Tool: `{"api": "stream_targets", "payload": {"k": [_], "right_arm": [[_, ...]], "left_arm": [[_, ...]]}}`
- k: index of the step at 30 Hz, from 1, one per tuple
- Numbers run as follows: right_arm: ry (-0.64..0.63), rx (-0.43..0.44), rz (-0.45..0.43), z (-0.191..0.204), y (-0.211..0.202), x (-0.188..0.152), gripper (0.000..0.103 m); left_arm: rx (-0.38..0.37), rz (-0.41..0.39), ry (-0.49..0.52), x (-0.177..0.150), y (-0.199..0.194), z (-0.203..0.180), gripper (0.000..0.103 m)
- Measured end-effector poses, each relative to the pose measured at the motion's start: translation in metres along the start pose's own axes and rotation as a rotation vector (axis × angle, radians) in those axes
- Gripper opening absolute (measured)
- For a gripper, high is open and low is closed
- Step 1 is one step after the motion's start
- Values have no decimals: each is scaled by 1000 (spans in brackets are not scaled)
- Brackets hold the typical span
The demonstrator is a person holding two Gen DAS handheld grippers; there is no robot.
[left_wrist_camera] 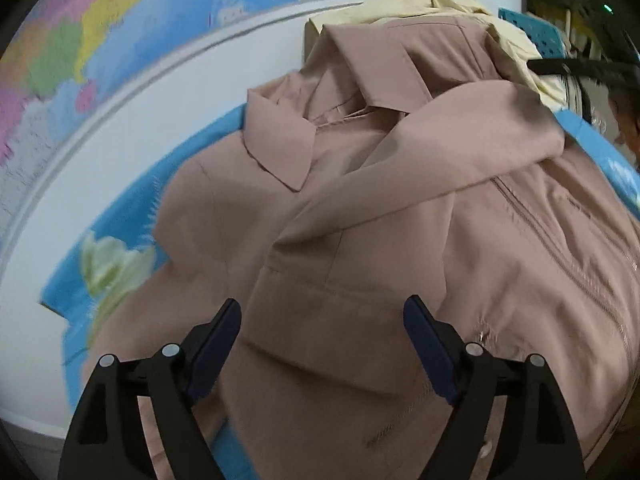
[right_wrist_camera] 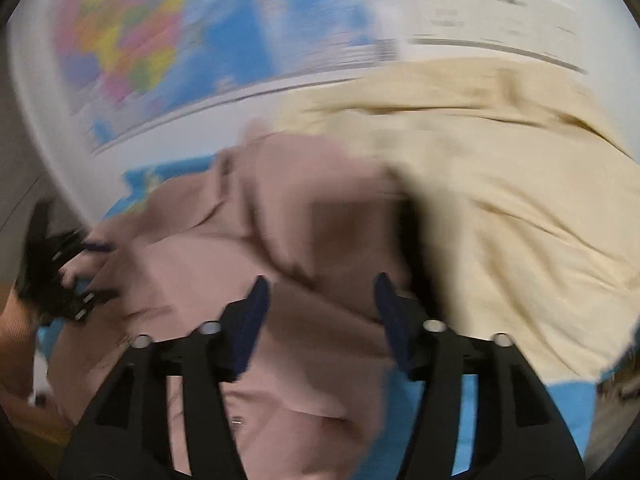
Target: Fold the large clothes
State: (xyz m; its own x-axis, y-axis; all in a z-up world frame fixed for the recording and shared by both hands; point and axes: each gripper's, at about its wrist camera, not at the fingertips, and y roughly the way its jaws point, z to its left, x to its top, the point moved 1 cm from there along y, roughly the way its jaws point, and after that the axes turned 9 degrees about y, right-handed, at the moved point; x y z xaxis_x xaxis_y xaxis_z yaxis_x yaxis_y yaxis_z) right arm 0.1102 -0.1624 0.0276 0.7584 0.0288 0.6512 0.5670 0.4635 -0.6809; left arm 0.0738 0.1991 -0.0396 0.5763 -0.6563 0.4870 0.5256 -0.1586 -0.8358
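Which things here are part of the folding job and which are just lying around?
Part of the job:
- pink jacket, one sleeve laid across its front
- left hand-held gripper, open above it
- right hand-held gripper, open, nothing between its fingers

Just lying around:
- cream garment behind the jacket
- wall map
- blue cloth underneath

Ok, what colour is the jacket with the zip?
Dusty pink-brown jacket, plain, no pattern. The left wrist view shows it best.
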Motion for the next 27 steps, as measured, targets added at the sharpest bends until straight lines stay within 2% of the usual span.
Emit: {"api": "stream_targets", "payload": {"k": [2,3,4,6,8,9,10,11,12,13,14,15,16,17,18,19,21,22,23,24,25,26,27], "right_arm": [[-90,3,14,25,15,-2,68],[-147,16,42,41,27,-5,75],[-201,21,68,57,38,-9,78],[-309,21,91,85,54,-18,84],[-431,-6,102,111,68,-28,83],[-503,-48,98,123,77,-33,71],[-538,-79,93,129,84,-34,37],[-549,-100,105,132,91,-33,10],[-498,-61,149,128,95,-30,3],[-458,-7,144,125,88,-26,2],[-460,18,122,124,80,-25,2],[-496,26,97,123,65,-30,2],[-522,29,106,121,58,-35,4],[-534,38,133,120,54,-40,7],[-546,63,199,117,53,-50,9],[-573,74,261,115,53,-62,9],[-624,61,320,110,52,-82,8],[-638,40,345,106,52,-89,12],[-639,23,346,103,51,-91,18],[-611,15,330,96,46,-88,28],[-574,33,318,90,41,-82,33],[-531,63,302,86,35,-74,33],[-478,85,254,81,26,-61,36]], "left_arm": [[11,9,4,5,11,-3,29],[31,28,12,6,16,-3,21],[63,34,29,8,18,-3,13],[119,2,63,13,12,-4,9],[179,-35,93,20,-1,-3,7],[219,-65,108,24,-10,-3,7],[259,-99,118,28,-21,-2,6],[278,-124,125,29,-30,-3,6],[308,-162,137,29,-42,-5,6],[319,-189,138,25,-51,-7,9],[297,-205,131,21,-57,-9,15],[228,-225,123,10,-65,-11,19],[154,-240,125,-1,-69,-16,33],[66,-245,132,-16,-72,-22,58],[15,-247,129,-27,-71,-26,66],[-35,-242,120,-38,-70,-31,68],[-91,-220,103,-53,-66,-36,68],[-105,-215,72,-59,-66,-35,71],[-123,-216,29,-63,-66,-32,81],[-125,-224,-3,-65,-68,-30,84],[-115,-241,-41,-66,-70,-22,85],[-113,-253,-73,-65,-71,-15,86],[-109,-253,-98,-64,-71,-11,87]]}}
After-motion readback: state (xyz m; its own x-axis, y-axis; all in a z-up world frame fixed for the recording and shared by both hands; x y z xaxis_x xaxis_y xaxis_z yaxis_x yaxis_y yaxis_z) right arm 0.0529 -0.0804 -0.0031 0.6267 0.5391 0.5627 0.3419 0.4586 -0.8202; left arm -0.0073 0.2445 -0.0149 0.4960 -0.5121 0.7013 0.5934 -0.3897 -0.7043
